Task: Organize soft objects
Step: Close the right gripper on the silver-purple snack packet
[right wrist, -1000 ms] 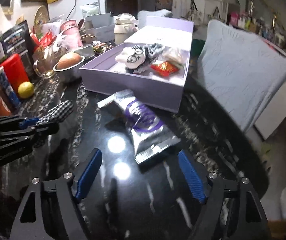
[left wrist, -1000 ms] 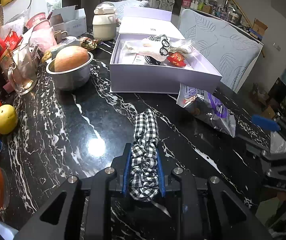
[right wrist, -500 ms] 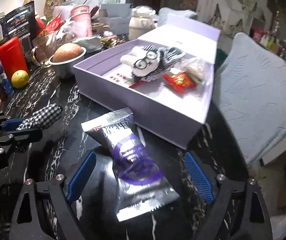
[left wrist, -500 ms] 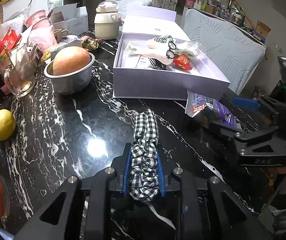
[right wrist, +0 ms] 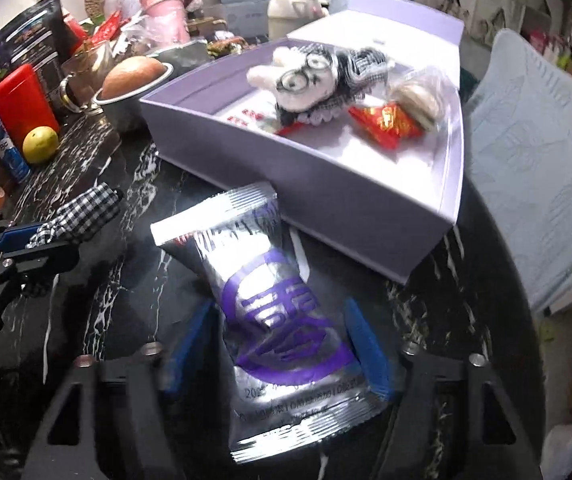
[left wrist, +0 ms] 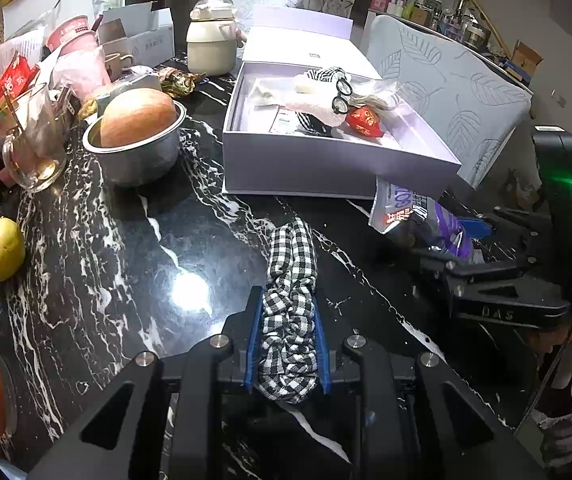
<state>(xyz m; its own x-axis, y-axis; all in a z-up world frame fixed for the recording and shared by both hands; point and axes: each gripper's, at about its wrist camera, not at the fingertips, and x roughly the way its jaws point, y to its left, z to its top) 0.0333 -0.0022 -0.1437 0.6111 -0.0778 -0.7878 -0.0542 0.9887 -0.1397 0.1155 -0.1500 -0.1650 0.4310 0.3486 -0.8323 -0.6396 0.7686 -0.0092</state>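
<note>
My left gripper (left wrist: 288,340) has its fingers clamped narrow on the checked scrunchie (left wrist: 290,300), whose free end trails forward onto the black marble table (left wrist: 125,260). My right gripper (right wrist: 277,344) has just been closing its fingers around the silver and purple snack packet (right wrist: 269,312). The packet lies between the blue pads (right wrist: 362,344), its far end tucked against the front wall of the lavender box (right wrist: 326,204). The right pad looks to be at the packet's edge. The left one is blurred, so I cannot tell whether I have a firm hold yet.

To do this grasp well, I judge I should finish closing gently across the packet's width, squeezing the puffed middle rather than the slippery sealed edge, since foil will likely slide or crumple under a pinch. Then I should lift it straight up to clear the box wall before carrying it over.

Inside the box lie a plush toy with glasses (right wrist: 306,80), a red wrapper (right wrist: 386,124) and a clear bag (right wrist: 418,96). The open floor near the front left looks the best landing spot. The scrunchie can follow from my left side, well clear of the steel bowl (left wrist: 137,156).
</note>
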